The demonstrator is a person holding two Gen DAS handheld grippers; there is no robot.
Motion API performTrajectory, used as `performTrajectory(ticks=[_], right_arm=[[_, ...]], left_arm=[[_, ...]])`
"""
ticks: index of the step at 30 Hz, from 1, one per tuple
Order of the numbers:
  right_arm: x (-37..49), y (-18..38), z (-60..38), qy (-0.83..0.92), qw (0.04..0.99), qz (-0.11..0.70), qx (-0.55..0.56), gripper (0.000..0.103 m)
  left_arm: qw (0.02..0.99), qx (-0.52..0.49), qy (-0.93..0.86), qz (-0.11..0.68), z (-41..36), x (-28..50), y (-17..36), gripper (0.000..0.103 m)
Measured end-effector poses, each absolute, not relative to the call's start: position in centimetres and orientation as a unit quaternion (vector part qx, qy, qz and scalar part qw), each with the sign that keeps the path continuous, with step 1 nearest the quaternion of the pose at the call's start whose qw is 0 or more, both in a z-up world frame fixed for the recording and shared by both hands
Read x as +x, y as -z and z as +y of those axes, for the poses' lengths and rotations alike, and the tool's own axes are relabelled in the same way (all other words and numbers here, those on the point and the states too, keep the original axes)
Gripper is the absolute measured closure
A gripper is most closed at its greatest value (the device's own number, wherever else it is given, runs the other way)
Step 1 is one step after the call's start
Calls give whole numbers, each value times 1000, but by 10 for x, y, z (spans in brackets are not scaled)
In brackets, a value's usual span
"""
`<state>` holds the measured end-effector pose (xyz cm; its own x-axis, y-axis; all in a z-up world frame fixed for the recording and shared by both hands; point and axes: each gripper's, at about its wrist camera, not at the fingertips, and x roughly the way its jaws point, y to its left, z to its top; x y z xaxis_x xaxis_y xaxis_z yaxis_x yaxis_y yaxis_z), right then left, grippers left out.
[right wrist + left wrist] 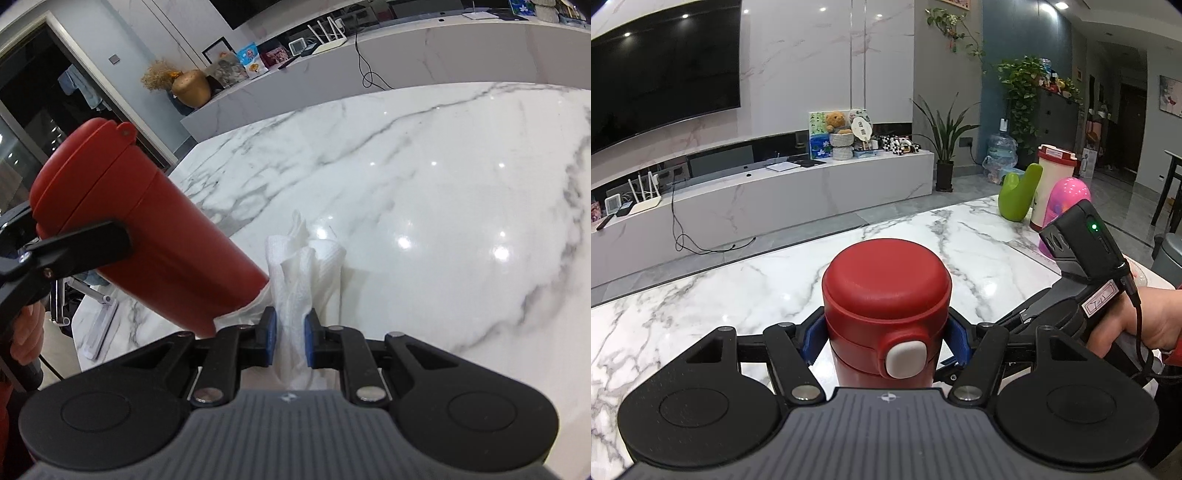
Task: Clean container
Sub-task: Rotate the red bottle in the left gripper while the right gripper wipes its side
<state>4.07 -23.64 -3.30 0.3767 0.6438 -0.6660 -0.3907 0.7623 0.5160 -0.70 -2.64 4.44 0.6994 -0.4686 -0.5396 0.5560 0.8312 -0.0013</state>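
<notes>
Flask (886,295) unbranded, handle label (1102,295) perhaps "7-13"

Home living room: wall television (661,70), media console (775,192), houseplants (945,136).

Left gripper (886,341) clamped on red flask (886,295), blue pads (812,341) against both sides, white lid button (906,359) facing camera. Marble table (738,295) underneath. At 3 o'clock: right gripper body (1082,243) in right hand (1141,321); at 2 o'clock: green vase (1019,194), pink toy (1069,194).
</notes>
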Motion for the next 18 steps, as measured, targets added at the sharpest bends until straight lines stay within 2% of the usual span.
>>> performTrajectory(ticks=[3,6,15,18], right_arm=[[40,31,-233,-312,821,461,130,85],[40,30,-232,-310,823,461,118,85],[35,24,-218,-315,821,469,81,85],[31,21,-218,-326,814,474,83,85]], left_arm=[[924,76,263,269,-28,-11,-44,39],[928,67,244,272,-29,-15,-46,31],[940,45,192,279,-30,-28,-53,31],[940,41,191,279,-30,-28,-55,34]])
